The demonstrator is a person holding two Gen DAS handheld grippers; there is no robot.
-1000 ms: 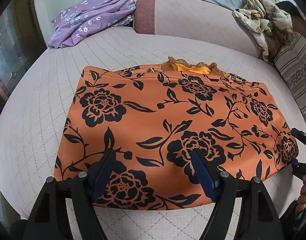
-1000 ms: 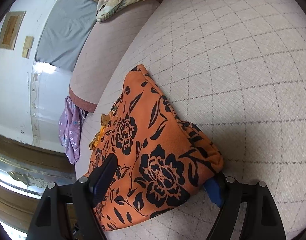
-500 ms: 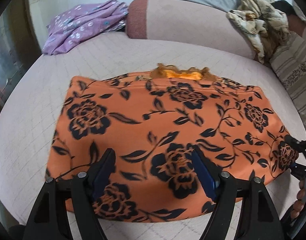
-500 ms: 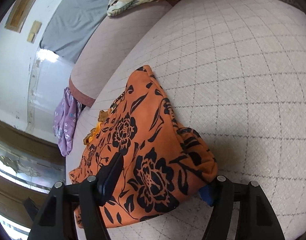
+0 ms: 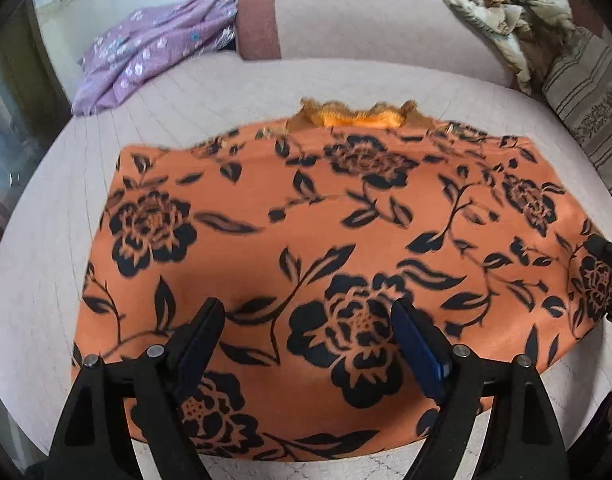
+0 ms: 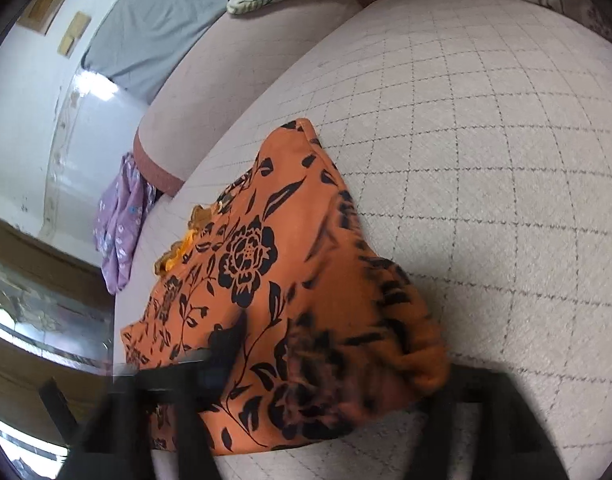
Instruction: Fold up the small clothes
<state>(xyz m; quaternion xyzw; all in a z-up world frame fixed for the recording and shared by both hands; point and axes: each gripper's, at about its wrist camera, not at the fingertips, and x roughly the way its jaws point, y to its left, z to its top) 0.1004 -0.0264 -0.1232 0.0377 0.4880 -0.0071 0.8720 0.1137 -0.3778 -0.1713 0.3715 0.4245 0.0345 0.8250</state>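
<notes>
Mid-fold: orange cloth with black flowers flat on pale quilted cushion. Left gripper spread, opening wider above cloth. Right gripper blurred at 3 o'clock corner, jaws astride, grip unclear. Next: pinch near edge, fold toward 12 o'clock.

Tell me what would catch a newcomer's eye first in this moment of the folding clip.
The orange garment with black flowers dominates, spread flat on the pale quilted cushion, a ruffled orange trim showing at its far edge. The left gripper hovers over its near edge, jaws wide apart, having just opened further. Behind, a purple flowered cloth lies crumpled at the far left.
</notes>
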